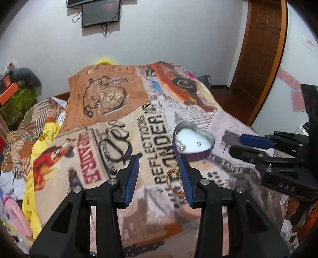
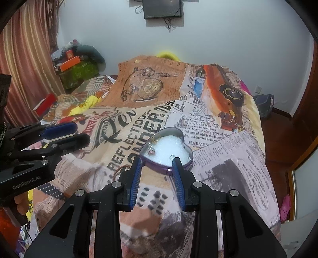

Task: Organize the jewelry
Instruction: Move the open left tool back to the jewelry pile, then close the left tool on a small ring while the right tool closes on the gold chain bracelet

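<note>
A purple heart-shaped tin [image 1: 193,142] [image 2: 167,151] with white foam lining sits on the printed bedspread [image 1: 123,127]. In the right wrist view it holds a gold ring [image 2: 156,138], a pink-stone pendant [image 2: 152,151] and a small silver ring [image 2: 172,156]. A red and gold cord bracelet [image 1: 174,184] [image 2: 121,171] lies on the cloth near the tin. My left gripper [image 1: 159,158] is open and empty above the bracelet. My right gripper [image 2: 157,160] is open and empty at the tin's near edge.
The bed carries a newspaper-print cover [image 2: 228,139]. Yellow cloth [image 1: 35,154] and clutter lie at its left side. A green box with orange boxes [image 2: 77,69] stands by the wall. A wooden door [image 1: 262,49] is at the right. A screen [image 2: 163,9] hangs on the wall.
</note>
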Tool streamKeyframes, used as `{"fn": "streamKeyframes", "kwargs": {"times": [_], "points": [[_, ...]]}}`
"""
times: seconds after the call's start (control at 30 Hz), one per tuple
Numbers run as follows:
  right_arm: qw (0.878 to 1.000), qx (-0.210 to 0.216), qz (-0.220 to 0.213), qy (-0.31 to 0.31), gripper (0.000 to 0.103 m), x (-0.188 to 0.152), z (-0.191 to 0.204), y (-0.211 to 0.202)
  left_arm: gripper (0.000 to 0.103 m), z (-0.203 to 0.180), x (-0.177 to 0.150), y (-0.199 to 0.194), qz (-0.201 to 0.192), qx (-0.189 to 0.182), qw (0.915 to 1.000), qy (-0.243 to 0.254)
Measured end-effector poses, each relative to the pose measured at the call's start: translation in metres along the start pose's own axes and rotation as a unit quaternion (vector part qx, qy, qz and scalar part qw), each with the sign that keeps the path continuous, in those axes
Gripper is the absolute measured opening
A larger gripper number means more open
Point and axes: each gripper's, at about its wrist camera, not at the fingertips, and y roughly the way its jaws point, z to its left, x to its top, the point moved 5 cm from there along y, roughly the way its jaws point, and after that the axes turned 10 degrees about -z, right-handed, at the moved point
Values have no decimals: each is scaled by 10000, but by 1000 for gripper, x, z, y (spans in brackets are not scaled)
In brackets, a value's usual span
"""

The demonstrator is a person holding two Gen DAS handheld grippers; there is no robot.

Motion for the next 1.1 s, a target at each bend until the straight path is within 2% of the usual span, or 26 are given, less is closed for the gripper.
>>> {"fn": "streamKeyframes", "kwargs": {"times": [0.1, 0.37, 0.53, 0.77, 0.93, 1.0, 1.1], "points": [[10000, 4, 66, 21, 36, -8, 3, -2, 40, 9, -16, -1, 151, 76, 9998, -87], [9990, 91, 430, 56, 37, -35, 14, 10, 40, 15, -54, 16, 609, 75, 9979, -230], [9979, 108, 632, 66, 37, -51, 15, 15, 40, 11, -59, 37, 764, 83, 9968, -198], [9971, 132, 730, 157, 37, -59, 8, 19, 40, -1, -53, 58, 796, -142, 9966, -172], [9965, 178, 768, 265, 37, -62, 2, 22, 14, -16, -48, 69, 774, -291, 9965, 87], [9963, 191, 782, 288, 37, -63, 1, 24, 7, -20, -49, 72, 796, -361, 9961, 154], [9959, 228, 810, 320, 37, -65, 0, 26, 6, -26, -52, 76, 853, -540, 9946, 221]]}}
